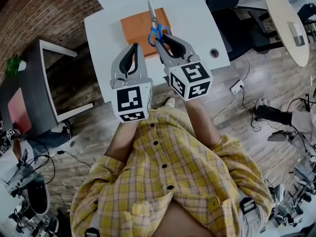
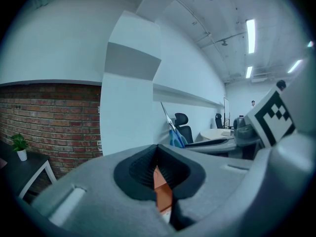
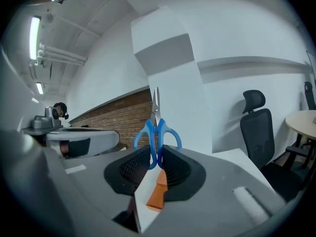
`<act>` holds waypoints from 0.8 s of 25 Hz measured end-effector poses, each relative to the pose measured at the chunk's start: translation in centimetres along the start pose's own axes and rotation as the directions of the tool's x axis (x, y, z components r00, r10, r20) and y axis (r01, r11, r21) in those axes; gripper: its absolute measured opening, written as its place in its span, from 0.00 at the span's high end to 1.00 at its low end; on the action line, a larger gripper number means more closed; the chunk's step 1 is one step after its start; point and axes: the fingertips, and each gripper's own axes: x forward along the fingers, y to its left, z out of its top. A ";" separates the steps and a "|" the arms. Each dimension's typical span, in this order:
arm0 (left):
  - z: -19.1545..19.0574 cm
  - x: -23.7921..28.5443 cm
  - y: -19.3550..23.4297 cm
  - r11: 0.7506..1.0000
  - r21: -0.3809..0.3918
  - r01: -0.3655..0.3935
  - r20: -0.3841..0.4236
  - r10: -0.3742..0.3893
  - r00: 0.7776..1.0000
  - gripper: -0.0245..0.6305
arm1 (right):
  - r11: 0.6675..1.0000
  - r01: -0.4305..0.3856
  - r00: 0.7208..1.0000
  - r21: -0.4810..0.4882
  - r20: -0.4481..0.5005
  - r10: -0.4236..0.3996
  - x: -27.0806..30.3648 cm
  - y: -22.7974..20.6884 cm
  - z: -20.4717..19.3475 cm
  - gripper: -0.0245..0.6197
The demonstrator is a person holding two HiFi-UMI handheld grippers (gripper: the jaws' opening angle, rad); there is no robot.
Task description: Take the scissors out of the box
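Blue-handled scissors [image 1: 153,25] hang above the orange box [image 1: 137,28], blades pointing away from me. My right gripper [image 1: 160,40] is shut on their handles. In the right gripper view the scissors [image 3: 156,126] stand upright between the black pads, and a corner of the orange box [image 3: 158,192] shows below. My left gripper [image 1: 133,49] hovers beside the right one, over the table's near part, jaws shut and empty. In the left gripper view the scissors [image 2: 172,131] appear to the right, and the box [image 2: 162,192] shows through the gap under the closed tips [image 2: 157,151].
The box lies on a white table [image 1: 106,31] with a cable hole [image 1: 214,52] at its right. A dark side table with a small plant [image 1: 14,64] stands left, and a round table [image 1: 286,26] right. A power strip [image 1: 237,86] and cables lie on the floor.
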 end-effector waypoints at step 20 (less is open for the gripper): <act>0.1 0.6 0.3 1.000 -0.024 0.014 0.014 -0.014 1.000 0.97 | 0.993 0.078 0.990 -0.085 0.125 -0.067 -1.6 0.6 2.7 0.83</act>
